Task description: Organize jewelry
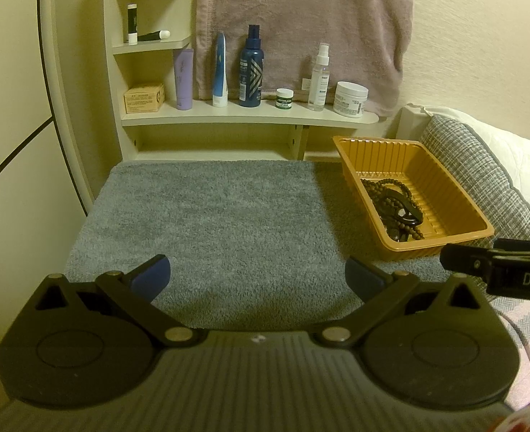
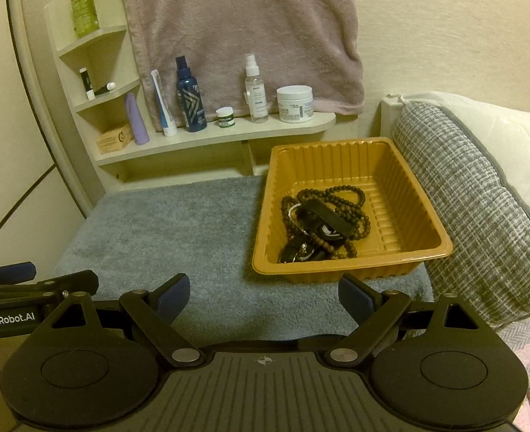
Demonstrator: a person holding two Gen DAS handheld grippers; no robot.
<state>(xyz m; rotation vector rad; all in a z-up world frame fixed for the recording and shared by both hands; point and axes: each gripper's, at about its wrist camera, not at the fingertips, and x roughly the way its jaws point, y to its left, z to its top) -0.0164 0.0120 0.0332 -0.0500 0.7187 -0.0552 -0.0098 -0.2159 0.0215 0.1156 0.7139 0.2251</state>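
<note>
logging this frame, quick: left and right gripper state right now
Left gripper: open, holding nothing, over the grey mat.
Right gripper: open, holding nothing, short of the orange tray.

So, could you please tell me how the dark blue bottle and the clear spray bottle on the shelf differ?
The dark blue bottle is opaque, wider and patterned with chevrons; the clear spray bottle is see-through, slimmer, with a white nozzle and label. Both stand upright on the shelf before the hanging towel.
</note>
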